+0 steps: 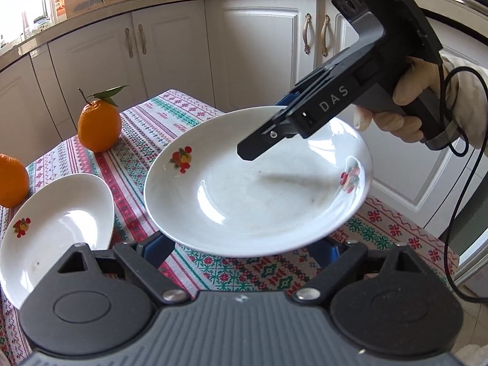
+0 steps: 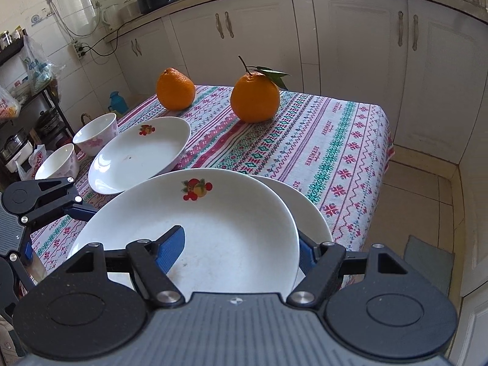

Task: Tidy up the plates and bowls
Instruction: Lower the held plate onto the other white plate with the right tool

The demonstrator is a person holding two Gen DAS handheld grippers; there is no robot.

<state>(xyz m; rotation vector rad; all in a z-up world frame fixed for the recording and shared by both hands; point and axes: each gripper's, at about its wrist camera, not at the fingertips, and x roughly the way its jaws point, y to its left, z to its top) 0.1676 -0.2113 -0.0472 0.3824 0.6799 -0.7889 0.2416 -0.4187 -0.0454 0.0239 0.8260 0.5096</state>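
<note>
A white plate with fruit prints is held tilted above the table; my right gripper grips its far rim, one finger above and one below. In the right wrist view the same plate sits between my right gripper's blue pads, above another white plate lying on the table. My left gripper is open just below the raised plate's near rim, apart from it; it also shows in the right wrist view. A third white plate lies at the left. Two white bowls stand beyond it.
Two oranges stand on the patterned tablecloth. White kitchen cabinets run behind the table. The table's right edge drops to a tiled floor. A shelf with pots and bags stands at the left.
</note>
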